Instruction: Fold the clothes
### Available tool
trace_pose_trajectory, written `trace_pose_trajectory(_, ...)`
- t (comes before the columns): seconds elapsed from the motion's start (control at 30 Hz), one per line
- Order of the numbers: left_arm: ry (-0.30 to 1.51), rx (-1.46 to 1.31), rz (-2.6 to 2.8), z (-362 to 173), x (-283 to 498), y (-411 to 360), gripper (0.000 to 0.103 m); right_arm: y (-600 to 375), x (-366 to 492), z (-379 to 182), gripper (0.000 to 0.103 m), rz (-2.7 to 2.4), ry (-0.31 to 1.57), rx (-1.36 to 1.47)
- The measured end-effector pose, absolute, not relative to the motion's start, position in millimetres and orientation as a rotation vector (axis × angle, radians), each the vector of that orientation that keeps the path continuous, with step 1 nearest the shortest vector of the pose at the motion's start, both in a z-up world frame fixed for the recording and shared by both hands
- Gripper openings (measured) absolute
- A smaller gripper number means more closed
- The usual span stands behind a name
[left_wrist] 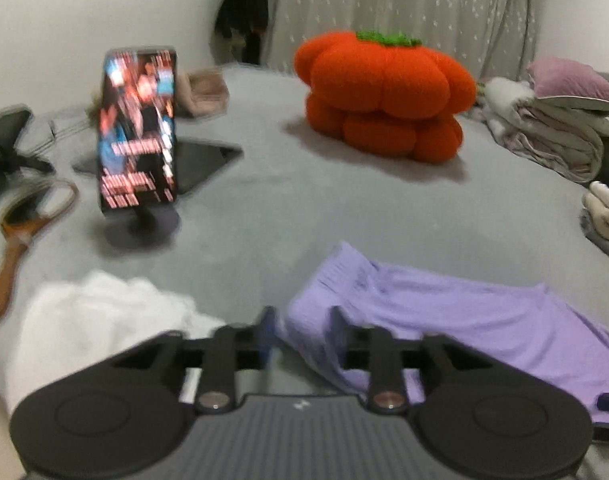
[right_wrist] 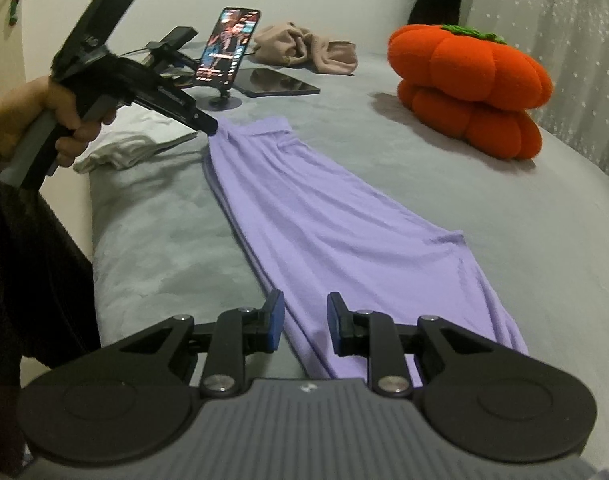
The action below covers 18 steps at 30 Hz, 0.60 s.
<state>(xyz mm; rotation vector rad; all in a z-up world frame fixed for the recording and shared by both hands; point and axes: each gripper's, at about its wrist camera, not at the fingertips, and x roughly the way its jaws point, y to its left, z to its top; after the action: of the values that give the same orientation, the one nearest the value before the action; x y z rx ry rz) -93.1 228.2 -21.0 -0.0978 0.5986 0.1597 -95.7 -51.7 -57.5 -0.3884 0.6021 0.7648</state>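
- Now the purple trousers point(right_wrist: 324, 224) lie flat and lengthwise along the bed's point(right_wrist: 504, 208) near edge.
- Left hand-held gripper point(left_wrist: 302, 330) gapes at the waistband; right hand-held gripper point(right_wrist: 306, 322) gapes, empty, over the hem.
- Pinch both layers squarely before lifting.

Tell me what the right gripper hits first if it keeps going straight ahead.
Most likely the purple garment: the open right gripper points along its length, with cloth lying between the fingers. Height above it is unclear.

Left wrist view motion-blurred: phone point(left_wrist: 138, 128) screen unreadable. Hairbrush point(left_wrist: 22, 236) handle cut by left edge. Folded bedding point(left_wrist: 556, 128) runs off right edge. Left gripper point(right_wrist: 210, 128) tips at purple garment point(right_wrist: 324, 220) (grip state indeterminable).
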Motion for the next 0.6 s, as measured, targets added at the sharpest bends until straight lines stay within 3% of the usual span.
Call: trace_pose_trajectory(0.6,0.580,0.055,-0.090,-45.9,-60.0,176.8,0.034,-68.8,-81.1,-57.0,0.024,0.687,0.642,-0.285)
